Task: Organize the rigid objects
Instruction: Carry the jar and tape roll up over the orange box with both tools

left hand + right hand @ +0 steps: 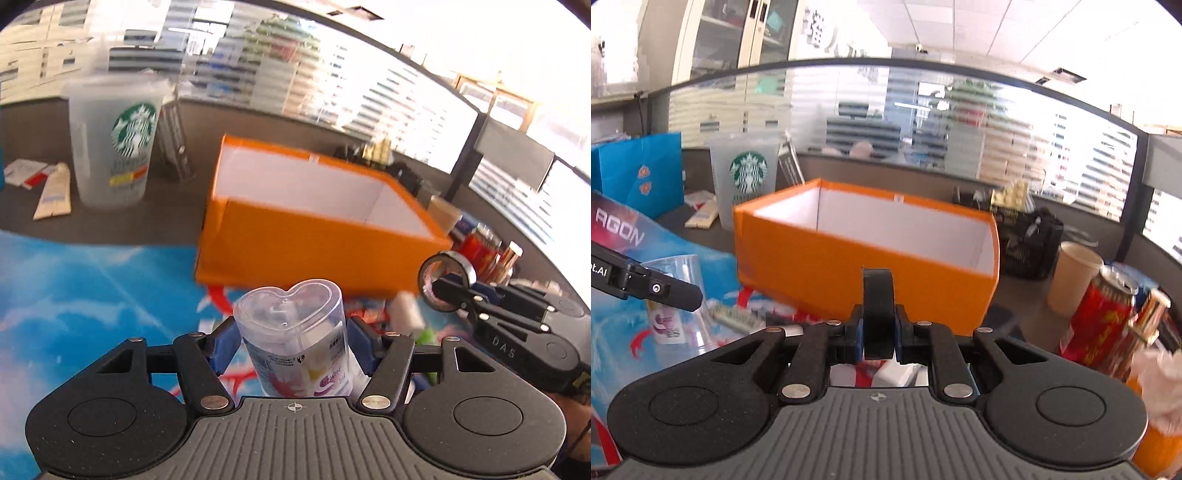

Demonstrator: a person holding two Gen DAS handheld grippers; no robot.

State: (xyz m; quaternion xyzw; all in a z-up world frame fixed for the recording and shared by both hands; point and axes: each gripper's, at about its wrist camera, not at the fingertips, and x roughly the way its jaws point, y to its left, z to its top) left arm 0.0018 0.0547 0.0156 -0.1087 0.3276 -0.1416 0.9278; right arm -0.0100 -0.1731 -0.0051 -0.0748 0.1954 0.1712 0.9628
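Clear plastic, heart-shaped on top: that's the jar point(295, 332) filling the bottom centre of the left view, pinched between the blue pads point(221, 350) of the left gripper point(291, 343). It's held upright around the body with the lid free, which I'd guess is so it can go straight down into the box without tipping.

Lower right of the same frame, the right gripper point(448, 286) has its jaws clenched on a tape roll point(447, 280), gripped through the rim so the ring stands on edge. In the right view that roll point(878, 314) is the dark slab dead centre, squeezed between the pads.

Both tools seem to be aimed at the orange box point(314, 236), just beyond them in the middle of both frames. The white inside that shows looks empty, so my read is both items are headed there and neither is over the rim yet.

Under and between the grippers there's loose clutter on a blue mat point(92, 288), too blurry to name. Nothing sits directly between the tools and the box, though the near wall has to be cleared.

Further back, a Starbucks cup point(114, 140) stands upper left, with packets point(51, 192) beside it. In the right view, a red can point(1097, 317) and paper cup point(1075, 277) crowd the right edge, close to the box's right end. A mesh holder point(1030, 240) sits behind them.
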